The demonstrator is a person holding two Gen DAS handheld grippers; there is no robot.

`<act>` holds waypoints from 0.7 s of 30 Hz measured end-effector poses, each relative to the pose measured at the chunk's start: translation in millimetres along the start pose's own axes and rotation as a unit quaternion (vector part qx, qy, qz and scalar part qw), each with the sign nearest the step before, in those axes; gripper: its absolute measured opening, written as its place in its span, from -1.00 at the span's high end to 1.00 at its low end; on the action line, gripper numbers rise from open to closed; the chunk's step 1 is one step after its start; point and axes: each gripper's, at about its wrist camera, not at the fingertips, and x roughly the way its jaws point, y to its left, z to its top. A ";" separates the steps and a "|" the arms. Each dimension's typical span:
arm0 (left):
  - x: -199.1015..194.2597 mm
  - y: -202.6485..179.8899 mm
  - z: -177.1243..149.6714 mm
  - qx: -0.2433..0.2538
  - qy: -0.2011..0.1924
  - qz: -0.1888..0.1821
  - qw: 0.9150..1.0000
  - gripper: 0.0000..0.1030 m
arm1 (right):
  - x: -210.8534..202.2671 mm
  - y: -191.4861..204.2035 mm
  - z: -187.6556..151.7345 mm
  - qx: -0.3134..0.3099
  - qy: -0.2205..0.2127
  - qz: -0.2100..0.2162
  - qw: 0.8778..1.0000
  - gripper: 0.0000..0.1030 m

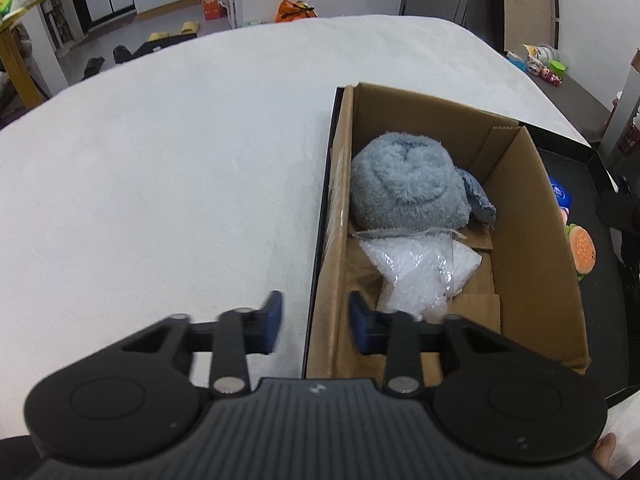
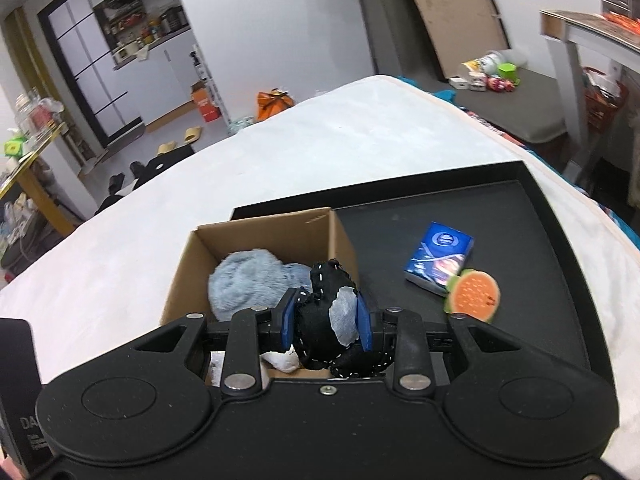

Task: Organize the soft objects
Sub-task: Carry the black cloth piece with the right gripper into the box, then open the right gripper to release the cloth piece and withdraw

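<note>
A cardboard box point(image 1: 532, 216) stands in a black tray point(image 2: 552, 264) on a white bed. In it lie a rolled grey-blue fluffy towel point(image 1: 404, 180) and a clear plastic bag point(image 1: 420, 272). My left gripper point(image 1: 316, 324) is open and empty, astride the box's near left wall. My right gripper point(image 2: 326, 320) is shut on a black soft toy with white stitching point(image 2: 320, 320), held over the box's point(image 2: 256, 232) near edge, by the towel point(image 2: 244, 280). A burger-shaped plush point(image 2: 474, 294) and a blue packet point(image 2: 438, 256) lie on the tray right of the box.
The white bed point(image 1: 160, 160) spreads left and beyond the tray. The burger plush point(image 1: 582, 250) and blue packet point(image 1: 560, 192) peek past the box's right wall. A grey mat with small toys point(image 2: 492, 76) lies beyond the bed. Slippers and bags lie on the floor.
</note>
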 end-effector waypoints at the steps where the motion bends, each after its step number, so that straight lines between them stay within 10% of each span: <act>1: 0.8 1.1 -0.7 -0.001 0.001 -0.006 1.000 0.72 | 0.6 3.0 -0.1 -0.004 0.000 0.002 1.000 0.41; 21: -1.0 14.3 0.3 -0.036 0.027 -0.053 0.998 0.75 | 24.5 33.5 8.6 -0.038 0.060 0.011 0.997 0.09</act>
